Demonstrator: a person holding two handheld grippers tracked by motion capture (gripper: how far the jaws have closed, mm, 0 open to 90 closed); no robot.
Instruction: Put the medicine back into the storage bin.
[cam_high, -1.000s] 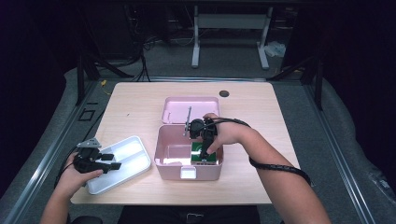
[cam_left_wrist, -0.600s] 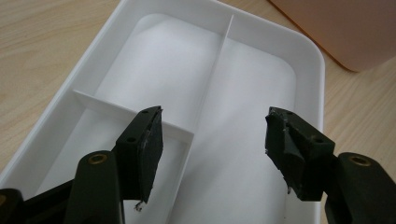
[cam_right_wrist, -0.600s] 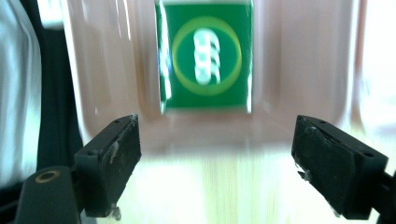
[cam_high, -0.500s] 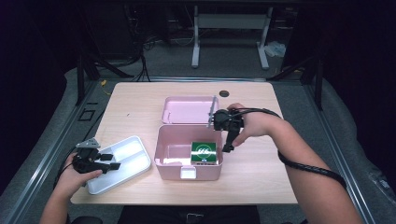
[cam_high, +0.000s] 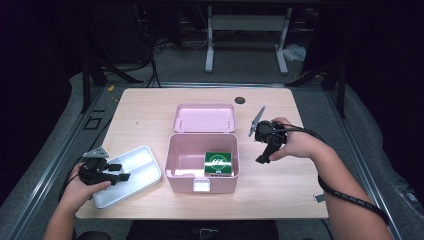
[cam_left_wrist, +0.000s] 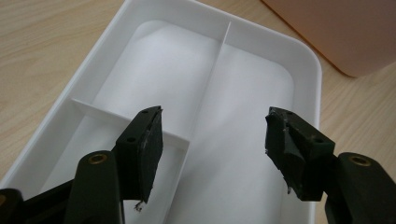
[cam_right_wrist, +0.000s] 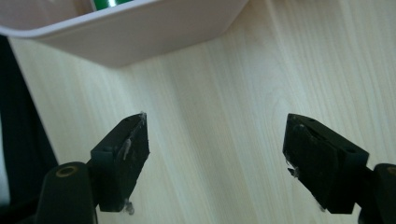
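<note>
An open pink box stands mid-table with its lid lying flat behind it. A green package lies inside at the right. My right gripper hovers over bare table just right of the box, jaws pointing down. The right gripper view shows that gripper open with nothing between its jaws, which have just been closing a little; the pink box is at the top. My left gripper rests open over the white divided tray. The left gripper view shows the left gripper above the empty tray.
A small dark round disc sits near the table's far edge. Bare wood lies to the right of and in front of the pink box. The floor around the table is dark, with stands and cables at the back.
My right gripper has come up out of the pink box and moved right, over bare table. The green package stays in the box. The left hand has kept still.
</note>
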